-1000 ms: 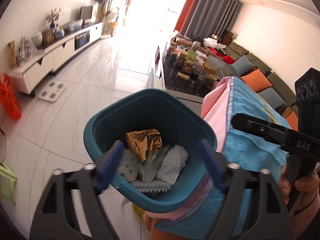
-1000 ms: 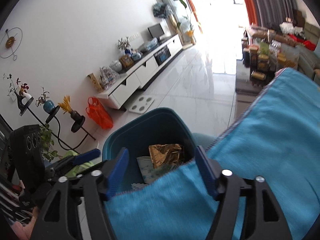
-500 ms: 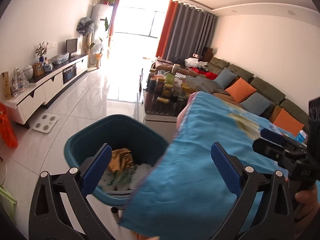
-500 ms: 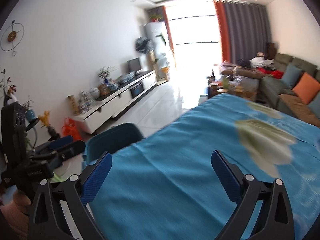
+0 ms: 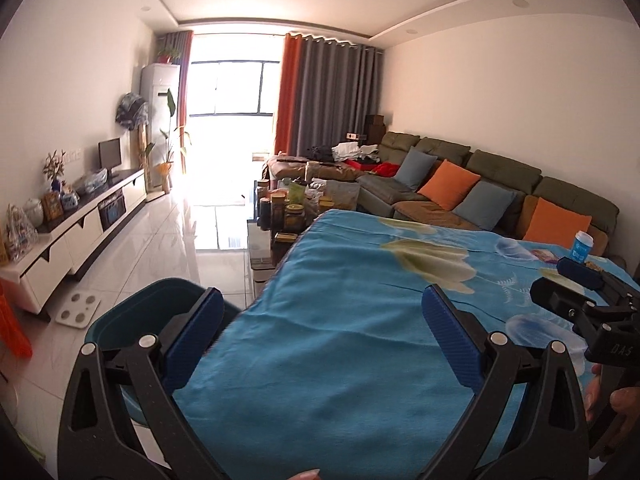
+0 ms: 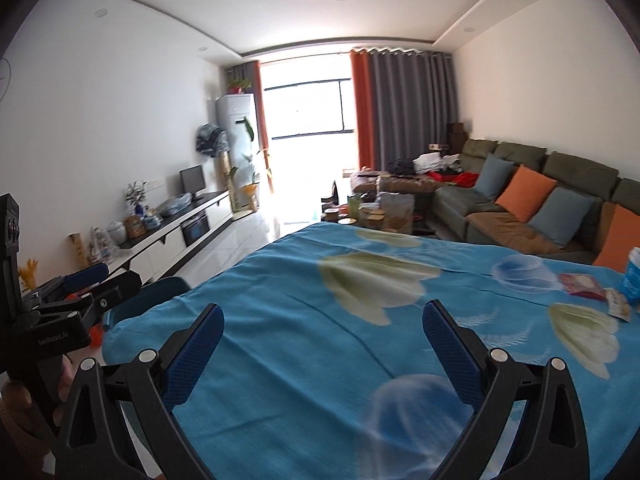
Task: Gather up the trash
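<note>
Left wrist view: the left gripper (image 5: 320,328), jaws spread wide and empty, hangs over the blue tablecloth (image 5: 360,360); the teal trash bin (image 5: 132,320) stands at eight o'clock beside the table edge. Right wrist view: the right gripper (image 6: 320,328), equally wide, holds nothing; wrappers (image 6: 592,288) and a blue cup (image 6: 632,276) lie at three o'clock.

We saw a bright room, lit by daylight from the window (image 5: 232,92) at the far end, which was blown out to white. Its glare spilled across the glossy floor (image 5: 176,240). The fisheye bent the walls and ceiling, and black corners framed both views. The cloth (image 6: 360,320) was softly blurred near the lens, as were small things at the right edge.
</note>
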A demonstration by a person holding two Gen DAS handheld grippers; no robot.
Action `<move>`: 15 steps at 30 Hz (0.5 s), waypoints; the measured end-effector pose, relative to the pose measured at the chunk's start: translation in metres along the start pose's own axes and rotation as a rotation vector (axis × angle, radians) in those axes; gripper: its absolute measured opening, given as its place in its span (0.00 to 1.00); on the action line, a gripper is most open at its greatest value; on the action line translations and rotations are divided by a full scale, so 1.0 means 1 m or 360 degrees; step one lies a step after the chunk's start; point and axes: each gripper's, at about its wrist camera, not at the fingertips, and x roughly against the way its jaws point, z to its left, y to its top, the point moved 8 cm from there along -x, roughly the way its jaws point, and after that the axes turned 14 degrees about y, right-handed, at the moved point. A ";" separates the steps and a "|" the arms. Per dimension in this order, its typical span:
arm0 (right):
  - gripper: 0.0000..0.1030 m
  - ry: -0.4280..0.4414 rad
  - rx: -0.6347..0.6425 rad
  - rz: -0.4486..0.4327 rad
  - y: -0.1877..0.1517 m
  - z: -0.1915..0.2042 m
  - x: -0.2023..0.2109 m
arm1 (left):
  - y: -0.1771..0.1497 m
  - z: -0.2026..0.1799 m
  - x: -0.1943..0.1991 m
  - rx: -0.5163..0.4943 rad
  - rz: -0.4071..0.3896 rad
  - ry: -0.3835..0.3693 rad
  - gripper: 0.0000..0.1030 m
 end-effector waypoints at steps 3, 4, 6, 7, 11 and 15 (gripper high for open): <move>0.93 -0.0073 0.0001 -0.0030 -0.004 -0.011 0.013 | 0.002 -0.021 0.005 -0.0039 -0.0035 -0.0025 0.94; 0.93 -0.0093 0.0001 -0.0038 -0.005 -0.013 0.017 | 0.004 -0.026 0.005 -0.0045 -0.0042 -0.0033 0.94; 0.93 -0.0135 -0.0004 -0.0063 -0.007 -0.019 0.027 | 0.005 -0.037 0.010 -0.0055 -0.0066 -0.0058 0.94; 0.93 -0.0151 -0.0012 -0.0071 -0.008 -0.022 0.031 | 0.006 -0.040 0.010 -0.0059 -0.0075 -0.0063 0.94; 0.93 -0.0200 -0.0034 -0.0098 -0.012 -0.030 0.042 | 0.008 -0.058 0.014 -0.0067 -0.0116 -0.0091 0.95; 0.93 -0.0247 -0.0034 -0.0127 -0.016 -0.035 0.053 | 0.007 -0.069 0.018 -0.0092 -0.0142 -0.0105 0.94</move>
